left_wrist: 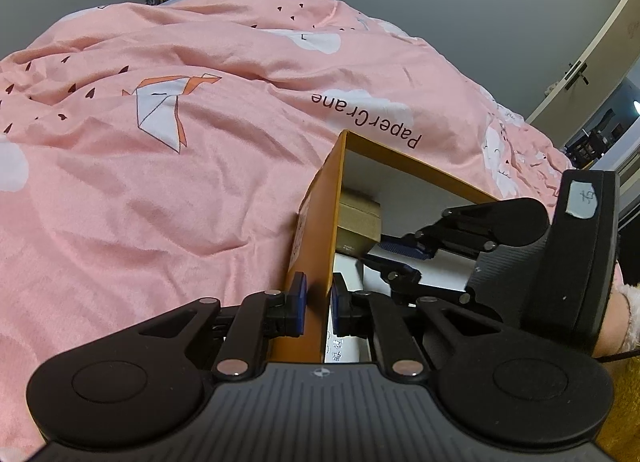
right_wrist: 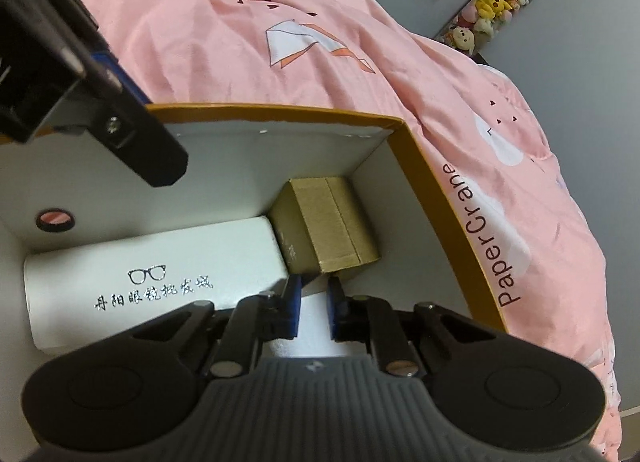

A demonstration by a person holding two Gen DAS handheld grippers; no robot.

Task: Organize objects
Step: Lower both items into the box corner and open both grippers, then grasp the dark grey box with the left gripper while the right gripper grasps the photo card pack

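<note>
An orange box with a white inside lies on a pink bedspread. My left gripper is shut on the box's near wall, one pad outside and one inside. Inside the box lie a white glasses case and a small brown carton. My right gripper is inside the box over a white object that lies between its pads; the jaws stand a little apart and I cannot tell if they touch it. The right gripper also shows in the left wrist view.
The pink bedspread with paper crane prints surrounds the box. A grey wall and a shelf of plush toys stand behind the bed. A door is at the far right.
</note>
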